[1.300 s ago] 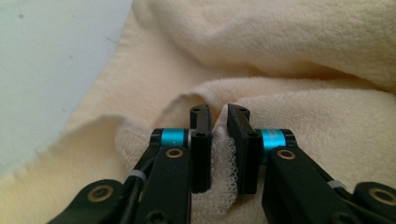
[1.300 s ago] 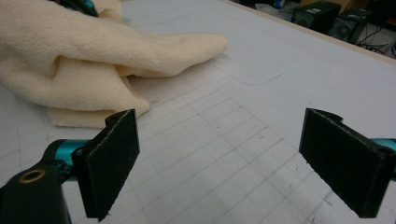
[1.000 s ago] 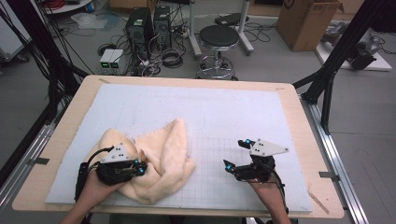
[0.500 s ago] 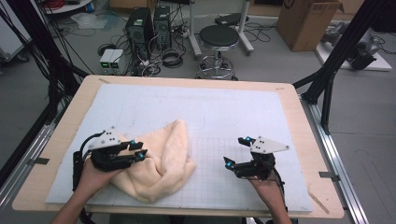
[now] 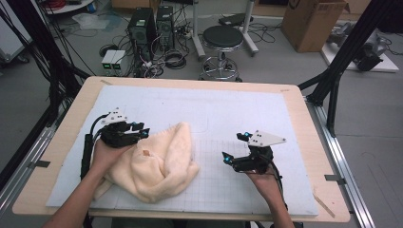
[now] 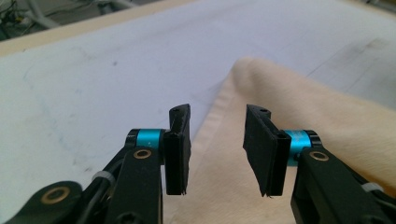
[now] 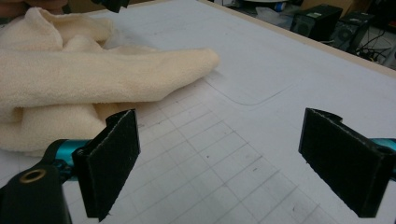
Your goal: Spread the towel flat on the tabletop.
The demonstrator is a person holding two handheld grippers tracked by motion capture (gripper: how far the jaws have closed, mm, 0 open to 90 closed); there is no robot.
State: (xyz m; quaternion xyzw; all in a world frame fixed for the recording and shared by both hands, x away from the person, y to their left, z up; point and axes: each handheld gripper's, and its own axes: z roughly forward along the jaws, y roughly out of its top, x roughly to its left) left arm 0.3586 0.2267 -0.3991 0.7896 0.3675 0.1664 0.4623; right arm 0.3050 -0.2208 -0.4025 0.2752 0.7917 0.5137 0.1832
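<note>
Left tongs [image 6: 217, 144] have just been opening, empty over the cream towel's [image 5: 157, 166] hem; right tongs [image 7: 233, 163] gape empty. A regrasp could bunch the towel.

Even bright overhead light, soft shadows, high view slightly soft, gripper views' near jaws blurred, bg sharp

On the bench [image 5: 304, 118] we see a cream towel [image 5: 157, 166] lying crumpled on a pale gridded mat [image 5: 228, 114]. Our left gripper [image 5: 140, 132] sits at the towel's upper left edge; its jaws have just been opening and stand apart, with no cloth visibly pinched between them. Our right gripper [image 5: 234, 148] hovers well apart from the towel, on its right, over bare mat, jaws spread wide. Beyond the towel, past the bench's far edge, a black stool [image 5: 222, 38] stands on the floor.
</note>
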